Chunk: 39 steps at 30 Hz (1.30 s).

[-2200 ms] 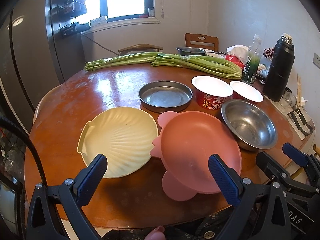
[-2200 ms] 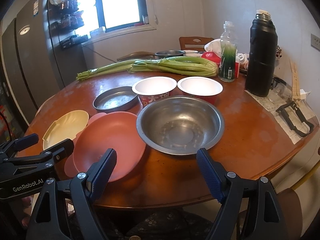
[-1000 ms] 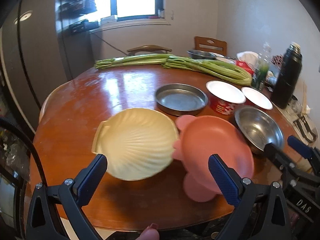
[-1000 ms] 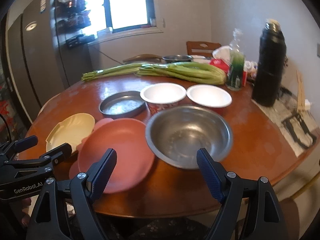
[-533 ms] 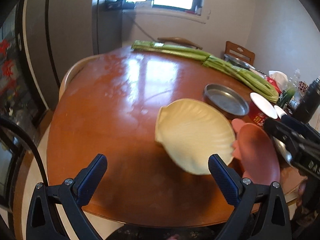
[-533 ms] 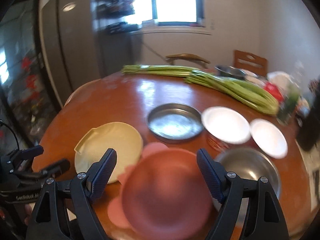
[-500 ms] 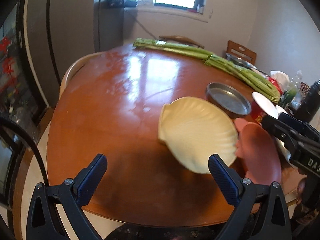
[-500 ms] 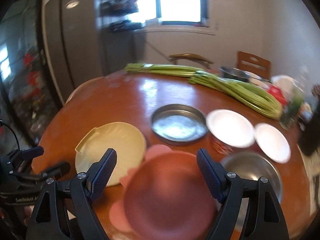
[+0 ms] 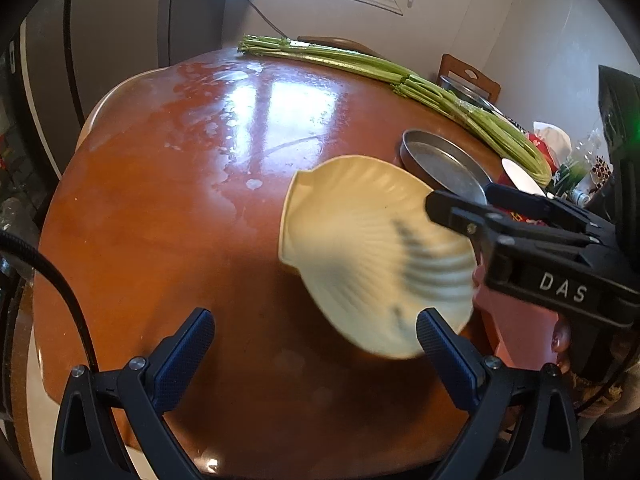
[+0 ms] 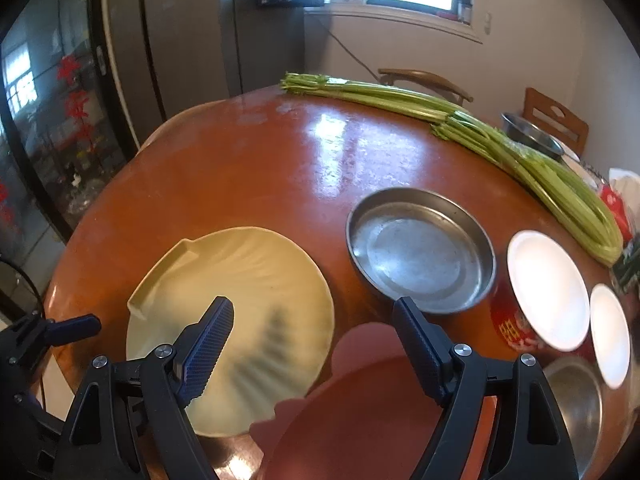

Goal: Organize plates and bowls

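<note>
A cream shell-shaped plate (image 9: 368,248) (image 10: 240,300) lies flat on the round wooden table (image 9: 180,200). A pink plate (image 10: 360,420) (image 9: 516,320) touches its right side. My right gripper (image 10: 314,320) (image 9: 460,196) hangs open above the spot where the two plates meet, its shadow falling on the shell plate. My left gripper (image 9: 316,352) (image 10: 52,330) is open over bare table, with the shell plate just ahead and to its right. A shallow steel plate (image 10: 420,248) (image 9: 440,160) sits behind them. A steel bowl (image 10: 576,400) is at the right edge.
Two red cups with white lids (image 10: 548,288) stand right of the steel plate. Long celery stalks (image 10: 480,132) (image 9: 400,76) lie across the far side. Chairs and another steel bowl (image 10: 528,132) are beyond the table; a fridge (image 10: 180,40) stands on the left.
Both grippers have swung left. The right one now hovers over the shell and pink plates instead of the steel bowl. The left one has shifted left past the shell plate. Dishes have not moved.
</note>
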### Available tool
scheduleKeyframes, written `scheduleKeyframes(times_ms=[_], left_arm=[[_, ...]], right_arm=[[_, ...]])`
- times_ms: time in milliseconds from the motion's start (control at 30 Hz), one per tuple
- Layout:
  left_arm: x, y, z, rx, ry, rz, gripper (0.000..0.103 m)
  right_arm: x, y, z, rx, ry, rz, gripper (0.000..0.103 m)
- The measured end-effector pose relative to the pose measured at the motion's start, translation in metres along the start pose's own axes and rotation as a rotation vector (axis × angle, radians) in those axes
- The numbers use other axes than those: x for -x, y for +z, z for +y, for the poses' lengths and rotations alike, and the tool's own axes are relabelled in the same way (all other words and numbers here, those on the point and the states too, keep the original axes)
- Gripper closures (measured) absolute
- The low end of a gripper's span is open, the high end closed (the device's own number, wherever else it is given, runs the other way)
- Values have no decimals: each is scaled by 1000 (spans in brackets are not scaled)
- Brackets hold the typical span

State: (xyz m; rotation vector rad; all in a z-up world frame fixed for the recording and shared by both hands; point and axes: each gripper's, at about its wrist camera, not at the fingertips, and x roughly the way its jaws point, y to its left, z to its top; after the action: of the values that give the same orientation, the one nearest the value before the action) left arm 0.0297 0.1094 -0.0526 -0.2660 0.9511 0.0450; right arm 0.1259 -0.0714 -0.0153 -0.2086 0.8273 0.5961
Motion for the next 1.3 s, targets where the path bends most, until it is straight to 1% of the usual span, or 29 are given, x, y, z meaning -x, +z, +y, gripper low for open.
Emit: scheduleKeyframes(times_ms=[33, 67, 100, 133, 200, 233, 300, 333, 367, 467, 567, 700, 800, 833, 867, 1033, 1200, 1300], left_arm=[[-1, 2, 0, 2, -2, 3, 1], [-2, 3, -1, 2, -8, 5, 1], [-3, 4, -1, 2, -10, 4, 2], [-4, 5, -1, 1, -9, 5, 2], [-7, 6, -2, 1, -15, 14, 3], [-7, 6, -2, -1, -15, 17, 5], [-8, 6, -4, -9, -16, 15, 11], [-10, 6, -5, -8, -20, 21, 18], [-9, 6, -7, -12, -17, 12, 22], [-9, 7, -11, -22, -11, 10, 26], [-10, 9, -14, -25, -22, 15, 30], [-14, 12, -18, -35, -2, 8, 33], [-15, 15, -17, -31, 0, 3, 38], [-16, 16, -16, -28, -2, 3, 43], [-16, 17, -15, -23, -8, 3, 46], [-15, 22, -6, -5, -2, -5, 48], [-11, 29, 0, -7, 2, -17, 49], [-4, 33, 0, -9, -5, -30, 49]], right_arm=[[-3, 1, 0, -4, 10, 8, 20], [-7, 2, -2, -5, 11, 13, 23], [-10, 4, -2, -4, 14, 17, 31], [-13, 5, -3, -1, 20, 21, 34], [-20, 6, -4, -2, 36, 37, 45], [-23, 7, -4, 0, 38, 40, 46], [-25, 6, -3, 9, 42, 43, 49], [-27, 5, -3, 10, 38, 48, 50], [-28, 5, -3, 8, 41, 50, 50], [-33, 4, -3, 1, 50, 56, 54], [-35, 4, -6, -13, 62, 59, 57], [-36, 6, -8, -26, 84, 57, 60], [-37, 6, -7, -23, 84, 58, 61], [-37, 6, -7, -24, 89, 59, 62], [-38, 6, -7, -27, 100, 59, 63], [-39, 5, -6, -37, 118, 61, 64], [-37, 7, -8, -68, 158, 60, 64], [-33, 7, -7, -72, 166, 52, 64]])
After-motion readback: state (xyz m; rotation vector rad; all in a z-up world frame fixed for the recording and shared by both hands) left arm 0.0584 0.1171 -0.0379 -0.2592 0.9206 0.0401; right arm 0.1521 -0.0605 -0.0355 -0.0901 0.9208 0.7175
